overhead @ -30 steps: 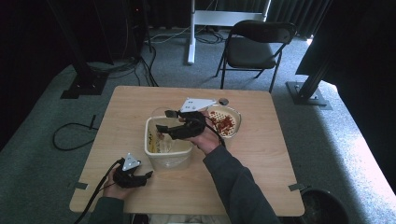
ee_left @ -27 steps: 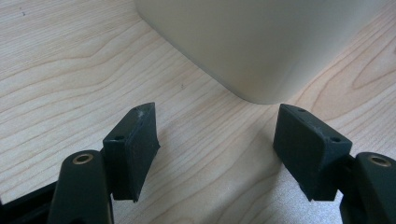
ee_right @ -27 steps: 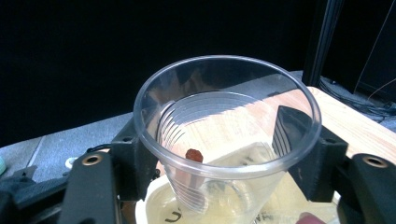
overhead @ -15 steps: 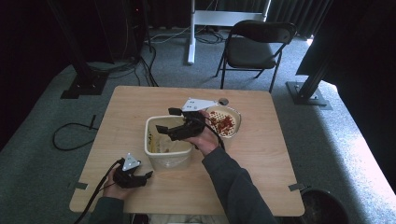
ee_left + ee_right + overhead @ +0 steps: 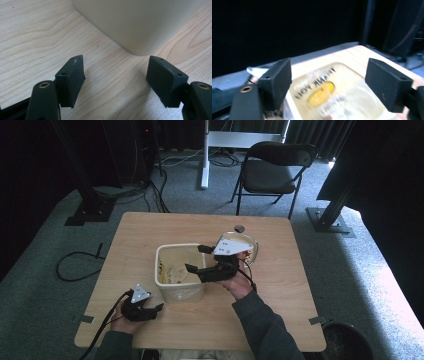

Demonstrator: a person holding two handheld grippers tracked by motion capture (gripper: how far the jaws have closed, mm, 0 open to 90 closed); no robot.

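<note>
Table: I read light wood grain and find no markings on it.
Tub: I see a cream, square, open-topped tub at the table's centre. In the left gripper view its blank wall and rounded corner are cut off by the top edge.
Bag: I see clear plastic lying inside the tub. I read "THANK YOU", upside down from the right gripper view, above a yellow mark; further print below is too blurred to read.
Bowl: I see a rim just right of the tub, largely hidden by the right gripper; I cannot make out its contents.
Right gripper: I see it held over the tub's right rim, jaws spread wide, gripping nothing.
Left gripper: I see it resting on the table just beside the tub's near-left corner, jaws wide apart, empty.
Small round object: too small for me to identify.
</note>
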